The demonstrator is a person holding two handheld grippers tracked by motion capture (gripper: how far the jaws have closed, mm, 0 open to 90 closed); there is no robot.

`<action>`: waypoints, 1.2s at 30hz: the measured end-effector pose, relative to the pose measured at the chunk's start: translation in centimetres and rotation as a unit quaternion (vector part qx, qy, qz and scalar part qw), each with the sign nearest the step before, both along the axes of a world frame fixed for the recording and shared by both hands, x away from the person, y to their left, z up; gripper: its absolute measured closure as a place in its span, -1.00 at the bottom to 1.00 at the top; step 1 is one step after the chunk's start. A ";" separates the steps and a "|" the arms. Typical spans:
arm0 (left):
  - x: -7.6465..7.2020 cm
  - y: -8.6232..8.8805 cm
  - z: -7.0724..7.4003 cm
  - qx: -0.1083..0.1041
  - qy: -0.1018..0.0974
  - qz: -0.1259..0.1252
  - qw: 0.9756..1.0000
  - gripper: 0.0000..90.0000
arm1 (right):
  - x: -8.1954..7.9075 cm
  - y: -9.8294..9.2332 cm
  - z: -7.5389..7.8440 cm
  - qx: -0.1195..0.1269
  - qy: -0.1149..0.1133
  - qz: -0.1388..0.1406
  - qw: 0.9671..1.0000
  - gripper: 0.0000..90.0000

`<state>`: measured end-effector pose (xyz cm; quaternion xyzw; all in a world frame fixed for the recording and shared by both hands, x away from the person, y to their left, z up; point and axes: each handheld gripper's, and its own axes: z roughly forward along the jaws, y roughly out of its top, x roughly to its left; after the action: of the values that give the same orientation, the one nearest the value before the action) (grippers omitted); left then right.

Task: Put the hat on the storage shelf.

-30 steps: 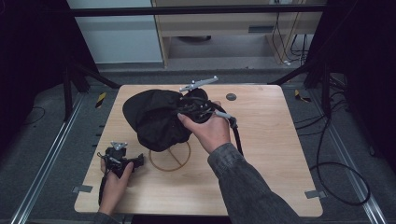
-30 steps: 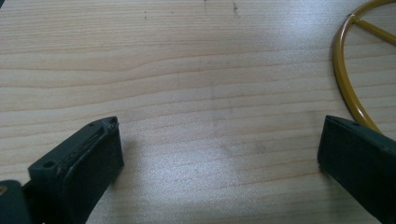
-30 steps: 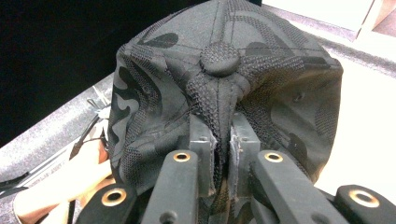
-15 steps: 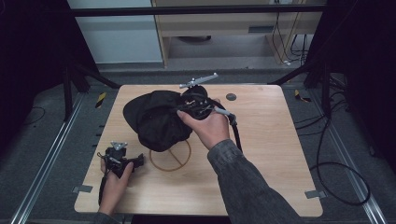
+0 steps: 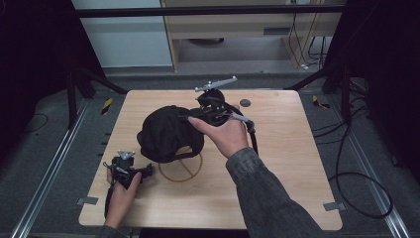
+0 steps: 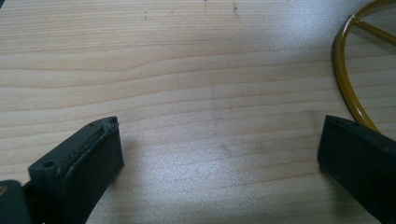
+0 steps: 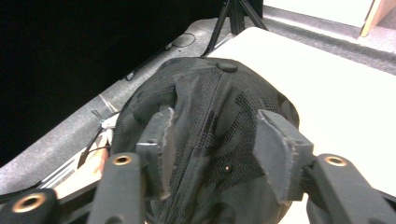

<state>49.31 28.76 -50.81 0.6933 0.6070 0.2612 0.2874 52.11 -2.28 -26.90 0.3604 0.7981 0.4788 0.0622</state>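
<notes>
The right tongs (image 7: 212,154) have just been opening, pads slack either side of the black mesh cap (image 7: 210,116) resting below them over the wire ring (image 5: 181,168), apparently letting go, while the left tongs (image 6: 219,154) gape wide over bare desk (image 6: 187,70).

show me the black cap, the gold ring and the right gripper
black cap (image 5: 166,134), high view, on its crown
gold ring (image 6: 348,93), left gripper view, on its rim
right gripper (image 7: 212,140), right gripper view, midway between its fingers, which have just been opening around the cap

Grey carpet floor (image 5: 44,148) around a wooden table (image 5: 287,163), pale cabinet (image 5: 126,39) and wooden shelf (image 5: 233,29) behind
</notes>
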 end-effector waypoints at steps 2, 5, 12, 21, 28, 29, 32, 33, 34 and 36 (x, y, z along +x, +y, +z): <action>0.0 0.0 0.0 0.000 0.000 0.000 1.000 -1.00 | -0.2 -0.3 0.2 0.000 0.000 0.001 1.000 -0.03; 0.0 0.0 0.0 0.000 0.000 0.000 1.000 -1.00 | -0.5 -0.7 0.4 -0.001 -0.003 0.002 1.000 -0.09; 0.0 0.0 0.0 0.000 0.000 0.000 1.000 -1.00 | -0.8 -1.4 0.7 0.001 -0.005 0.000 1.000 -0.15; 0.0 0.0 0.0 0.000 0.000 0.000 1.000 -1.00 | -1.4 -2.3 1.1 0.002 -0.019 -0.004 1.000 -0.30; 0.0 0.0 0.0 0.000 -0.001 0.000 1.000 -1.00 | -1.8 -3.0 1.3 0.003 -0.032 -0.006 0.999 -0.46; 0.0 0.0 0.0 0.000 -0.001 0.000 1.000 -1.00 | -1.9 -3.1 1.3 0.004 -0.031 -0.007 0.999 -0.48; 0.0 0.0 0.0 0.000 -0.001 0.000 1.000 -1.00 | -2.2 -3.5 1.5 0.003 -0.040 -0.009 0.999 -0.55; 0.0 0.0 0.0 0.000 -0.001 0.000 1.000 -1.00 | -2.3 -3.7 1.5 0.004 -0.042 -0.011 0.999 -0.58; 0.0 0.0 0.0 0.000 -0.001 0.000 1.000 -1.00 | -2.3 -3.8 1.6 0.004 -0.045 -0.012 0.999 -0.61; 0.0 0.0 0.0 0.000 -0.001 0.000 1.000 -1.00 | -2.4 -4.2 1.7 0.005 -0.048 -0.015 0.999 -0.65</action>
<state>49.31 28.76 -50.82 0.6929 0.6070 0.2616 0.2880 49.66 -6.49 -25.19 0.3494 0.7863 0.4983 0.1062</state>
